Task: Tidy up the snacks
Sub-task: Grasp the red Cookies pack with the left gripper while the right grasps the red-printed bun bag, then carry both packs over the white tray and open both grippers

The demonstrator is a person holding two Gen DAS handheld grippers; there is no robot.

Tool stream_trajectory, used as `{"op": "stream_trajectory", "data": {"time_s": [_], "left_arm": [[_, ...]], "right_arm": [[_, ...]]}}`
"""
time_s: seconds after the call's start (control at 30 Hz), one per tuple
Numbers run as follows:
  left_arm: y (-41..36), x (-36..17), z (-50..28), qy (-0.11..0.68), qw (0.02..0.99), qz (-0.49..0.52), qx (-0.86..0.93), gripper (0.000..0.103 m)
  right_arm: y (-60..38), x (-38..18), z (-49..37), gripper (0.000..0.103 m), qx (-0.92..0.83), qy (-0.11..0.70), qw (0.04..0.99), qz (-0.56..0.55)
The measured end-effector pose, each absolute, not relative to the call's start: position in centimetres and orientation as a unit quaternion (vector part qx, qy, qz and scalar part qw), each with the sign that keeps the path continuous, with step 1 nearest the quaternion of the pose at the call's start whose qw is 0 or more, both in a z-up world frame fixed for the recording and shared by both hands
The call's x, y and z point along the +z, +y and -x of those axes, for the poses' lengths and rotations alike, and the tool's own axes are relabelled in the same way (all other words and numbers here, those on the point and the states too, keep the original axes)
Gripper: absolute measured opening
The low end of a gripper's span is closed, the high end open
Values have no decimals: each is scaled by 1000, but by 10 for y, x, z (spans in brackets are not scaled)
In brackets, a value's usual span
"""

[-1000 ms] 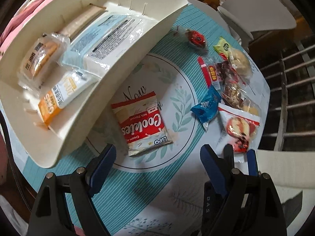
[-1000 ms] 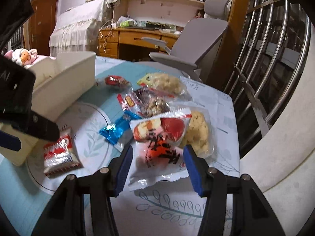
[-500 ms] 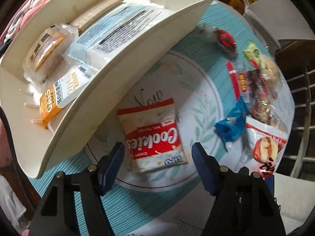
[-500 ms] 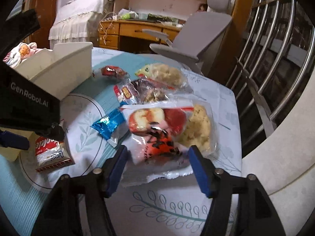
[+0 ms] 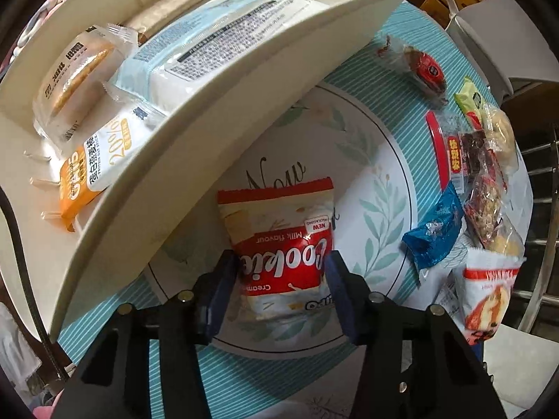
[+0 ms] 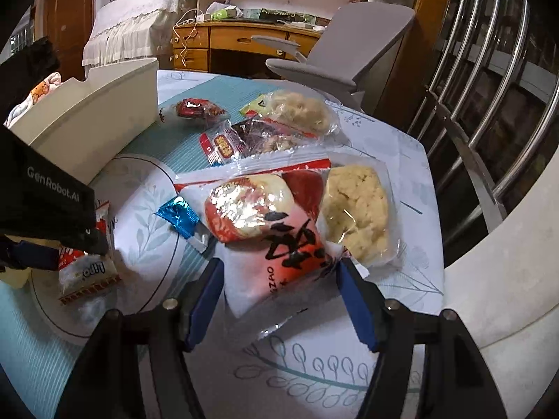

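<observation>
From the left wrist, the left hand-held gripper [image 5: 283, 269], jaws just closing, straddles the cookie packet [image 5: 279, 244] lying lengthwise away on the counter [image 5: 367, 160] beside the tray [image 5: 216, 111]; from the right wrist, the right hand-held gripper [image 6: 279, 279] stands apart around the cake packet [image 6: 269, 230].

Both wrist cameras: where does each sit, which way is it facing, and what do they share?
Left wrist view: on the left gripper, looking straight down at the cookies packet between its blue pads, jaws just closing; cream tray alongside.
Right wrist view: on the right gripper, angled down across the table, straddling the red-and-white snack bag; left gripper's black body at the left edge.
Shared: cookies packet, blue wrapper, tray.
</observation>
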State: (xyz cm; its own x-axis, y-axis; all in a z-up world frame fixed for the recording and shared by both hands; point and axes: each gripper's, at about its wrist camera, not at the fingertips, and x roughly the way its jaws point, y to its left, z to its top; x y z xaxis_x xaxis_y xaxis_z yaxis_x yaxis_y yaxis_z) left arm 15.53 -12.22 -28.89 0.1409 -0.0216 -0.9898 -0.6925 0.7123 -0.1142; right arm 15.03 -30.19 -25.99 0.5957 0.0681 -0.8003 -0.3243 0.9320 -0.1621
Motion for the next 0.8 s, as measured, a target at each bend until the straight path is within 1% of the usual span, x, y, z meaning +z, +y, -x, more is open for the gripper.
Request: {"op": "stream_trajectory", "data": {"time_s": [0.1, 0.17, 0.37, 0.43, 0.47, 0.6, 0.8], "left_arm": [[-120, -291, -156, 604, 705, 283, 243, 45], [-121, -292, -159, 603, 708, 279, 240, 44], [-117, -288, -151, 608, 701, 283, 242, 44], [-115, -288, -147, 614, 696, 282, 241, 44], [-114, -286, -145, 618, 694, 284, 237, 44], [-114, -273, -135, 623, 699, 280, 215, 44], [-106, -240, -117, 613, 718, 272, 187, 44]], "right_arm": [[-304, -263, -152, 58, 112, 447, 877, 137], [-308, -262, -153, 53, 116, 458, 874, 114], [-313, -260, -153, 46, 113, 472, 871, 81], [-316, -259, -153, 41, 113, 479, 868, 65], [-316, -259, -153, 37, 114, 483, 866, 60], [-317, -258, -153, 32, 110, 498, 859, 51], [-324, -253, -153, 29, 101, 522, 847, -1]]}}
